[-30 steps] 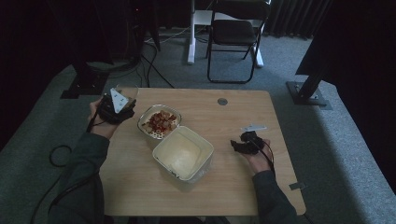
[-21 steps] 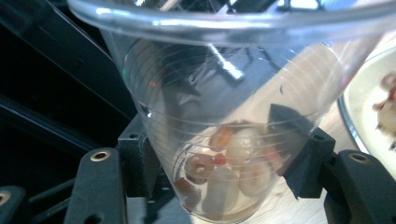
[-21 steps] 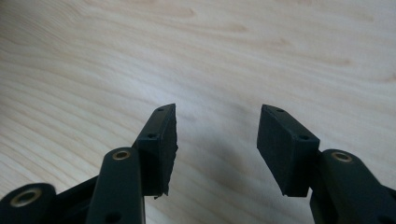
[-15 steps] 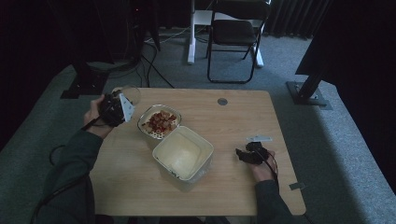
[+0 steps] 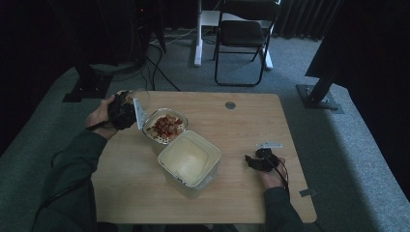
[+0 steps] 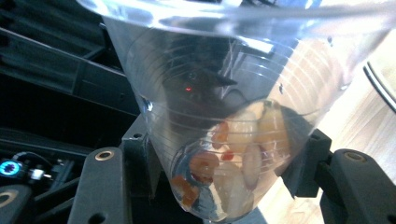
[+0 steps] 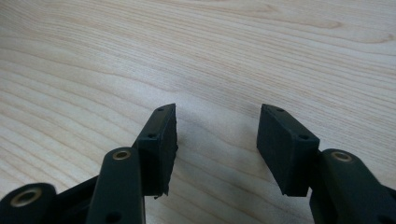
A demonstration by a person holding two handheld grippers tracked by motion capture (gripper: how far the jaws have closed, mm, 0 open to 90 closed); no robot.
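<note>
My left claw (image 6: 219, 177) pinches a clear cup (image 6: 224, 107) low on its wall, one pad on each side. The cup leans, and a few pale and red food bits (image 6: 233, 158) sit heaped at its bottom. From above, that claw (image 5: 126, 110) holds the cup (image 5: 138, 98) at the table's (image 5: 241, 125) far left corner, just beside the round bowl (image 5: 165, 126) of red and pale food. A square tub (image 5: 189, 158) sits touching the bowl's near side. My right claw (image 7: 217, 140) stands spread, nothing between its pads, low over bare wood, well apart from the cup.
</note>
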